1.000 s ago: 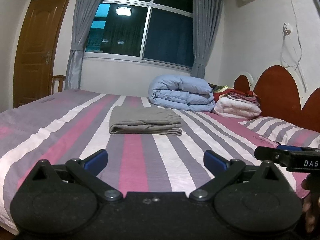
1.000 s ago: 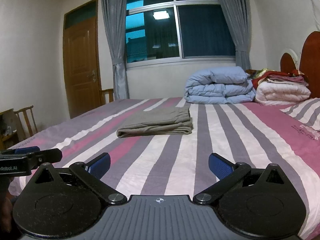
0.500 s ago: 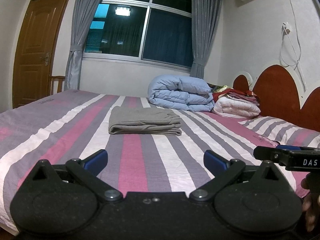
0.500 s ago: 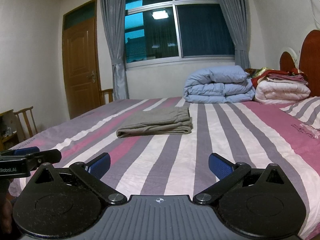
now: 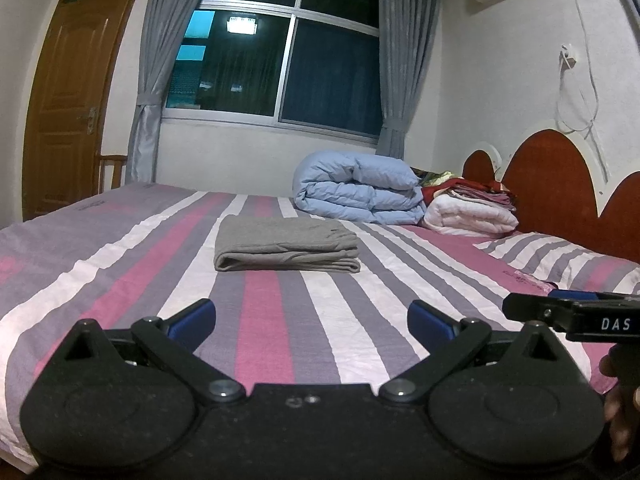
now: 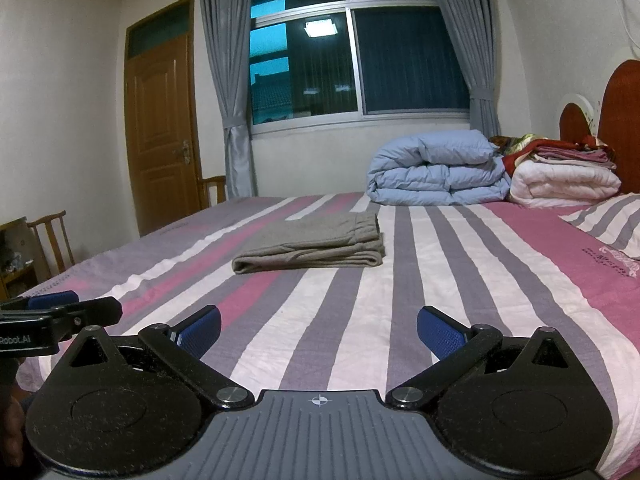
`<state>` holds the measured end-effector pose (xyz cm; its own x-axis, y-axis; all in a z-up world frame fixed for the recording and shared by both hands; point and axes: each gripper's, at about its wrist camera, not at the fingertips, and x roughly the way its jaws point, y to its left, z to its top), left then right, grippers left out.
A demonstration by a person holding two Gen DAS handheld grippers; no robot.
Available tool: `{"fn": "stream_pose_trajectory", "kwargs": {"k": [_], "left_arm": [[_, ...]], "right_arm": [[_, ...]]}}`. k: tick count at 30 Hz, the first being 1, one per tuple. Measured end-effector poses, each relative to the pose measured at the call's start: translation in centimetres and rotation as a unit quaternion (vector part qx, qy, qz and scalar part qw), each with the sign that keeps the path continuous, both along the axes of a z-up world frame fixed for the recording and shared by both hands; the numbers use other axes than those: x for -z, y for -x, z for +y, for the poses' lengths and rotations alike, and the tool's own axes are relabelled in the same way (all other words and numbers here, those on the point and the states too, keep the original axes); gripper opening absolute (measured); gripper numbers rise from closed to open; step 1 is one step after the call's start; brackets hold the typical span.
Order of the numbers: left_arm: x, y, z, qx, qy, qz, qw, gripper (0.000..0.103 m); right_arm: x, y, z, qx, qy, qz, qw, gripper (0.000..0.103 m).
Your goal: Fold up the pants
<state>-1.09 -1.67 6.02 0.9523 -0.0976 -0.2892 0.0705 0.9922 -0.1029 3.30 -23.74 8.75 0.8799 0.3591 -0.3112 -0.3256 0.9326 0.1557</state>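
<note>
The pants [image 5: 286, 245] are lying folded into a flat grey rectangle on the bed [image 5: 264, 332], about midway across its striped cover, well back from the near edge and short of the far edge under the window [image 5: 280, 64]. Their folded edge is facing the near edge of the bed, and nothing is touching them.

The left tongs [image 5: 311, 316] are hovering over the near edge of the bed with the blue pads [image 5: 192, 318] spread wide apart, gripping nothing. The right tongs [image 6: 319, 326] are hovering beside them in the same way, their pads [image 6: 440, 336] also spread wide and empty. Both are pointing along the bed toward the pants and are well apart from them. Each pair is showing at the side of the other's view, the right tongs [image 5: 572, 314] at the right edge and the left tongs [image 6: 56, 312] at the left edge.

A rolled blue duvet [image 5: 360, 188] is sitting toward the far right corner of the bed, with a white blanket [image 5: 470, 216] just beside it near the headboard [image 5: 552, 184]. A striped pillow [image 5: 556, 256] is lying along the right edge.
</note>
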Motion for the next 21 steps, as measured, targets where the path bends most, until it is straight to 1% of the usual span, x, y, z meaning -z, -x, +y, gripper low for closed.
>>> {"fn": "stream_pose_trajectory", "kwargs": {"k": [21], "left_arm": [[-0.26,0.08,0.27,0.008,0.0,-0.005,1.0,0.096]], "right_arm": [[-0.07,0.15,0.02,0.001,0.0,0.001,1.0,0.103]]}}
